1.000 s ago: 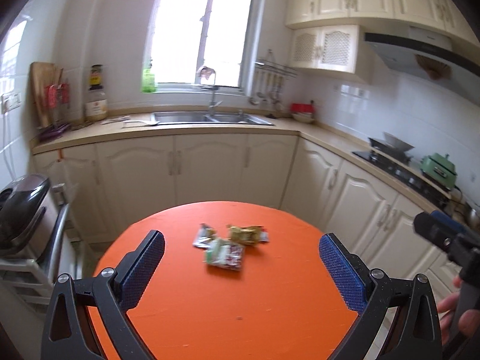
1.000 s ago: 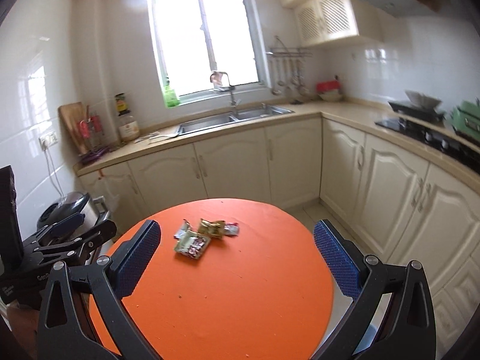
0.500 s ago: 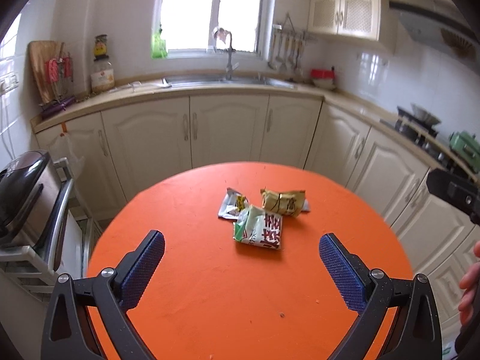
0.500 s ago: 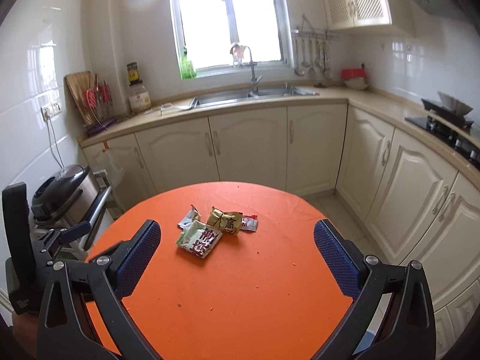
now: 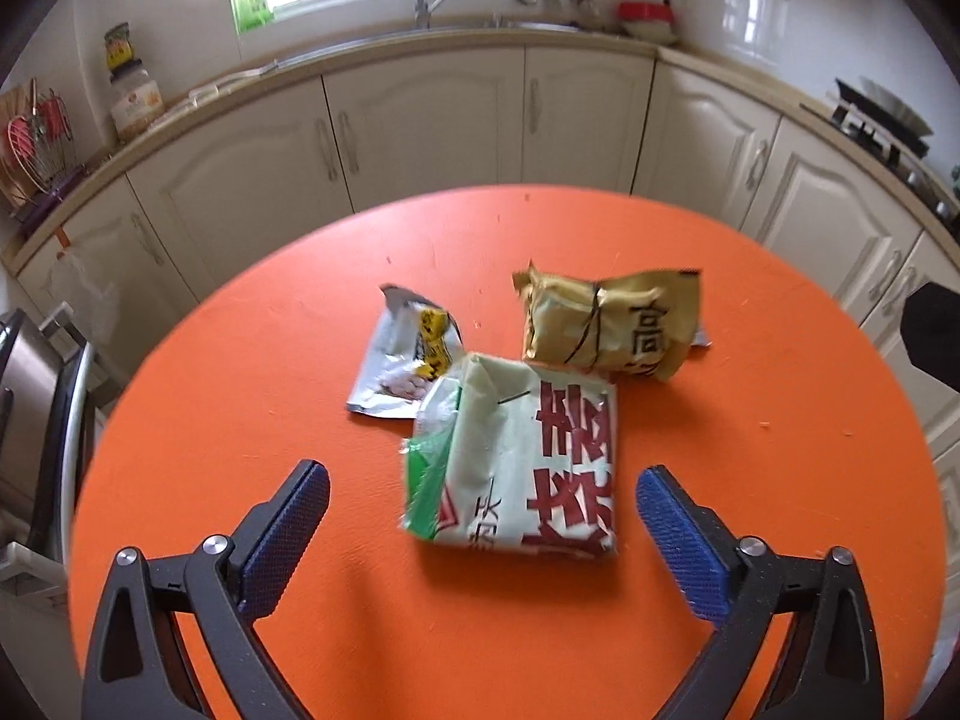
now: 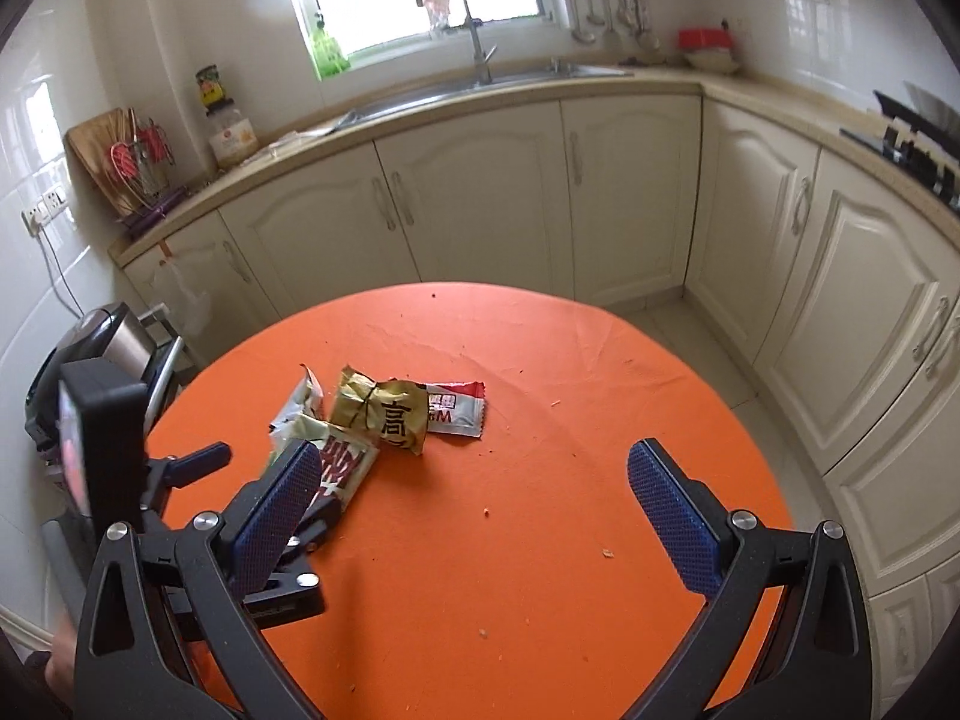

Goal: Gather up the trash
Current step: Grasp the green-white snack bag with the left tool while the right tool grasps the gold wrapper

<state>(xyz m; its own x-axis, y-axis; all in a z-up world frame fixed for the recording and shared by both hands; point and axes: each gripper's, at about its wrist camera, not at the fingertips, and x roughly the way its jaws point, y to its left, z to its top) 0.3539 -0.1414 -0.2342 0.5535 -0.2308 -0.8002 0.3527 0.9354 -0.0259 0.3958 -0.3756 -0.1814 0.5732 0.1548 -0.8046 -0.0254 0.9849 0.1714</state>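
Note:
Several snack wrappers lie together on the round orange table (image 5: 240,396) (image 6: 540,540). The green-and-white packet (image 5: 516,456) (image 6: 348,468) is nearest. Behind it lie a gold packet (image 5: 612,324) (image 6: 384,414), a torn silver wrapper (image 5: 402,360) (image 6: 300,402) and a red-and-white sachet (image 6: 456,411). My left gripper (image 5: 480,471) (image 6: 198,462) is open, and the near half of the green-and-white packet sits between its blue pads without touching them. My right gripper (image 6: 474,456) is open and empty, hanging over bare tabletop to the right of the pile.
Cream cabinets (image 6: 480,192) and a counter with a sink (image 6: 480,78) curve around behind the table. A stove (image 6: 912,144) is at the right. A steel-lidded appliance (image 6: 114,336) stands by the table's left edge. Crumbs dot the tabletop.
Both grippers have moved forward and down toward the wrappers. The left one has closed in until its open fingers straddle the green-and-white packet. The wrappers have not moved.

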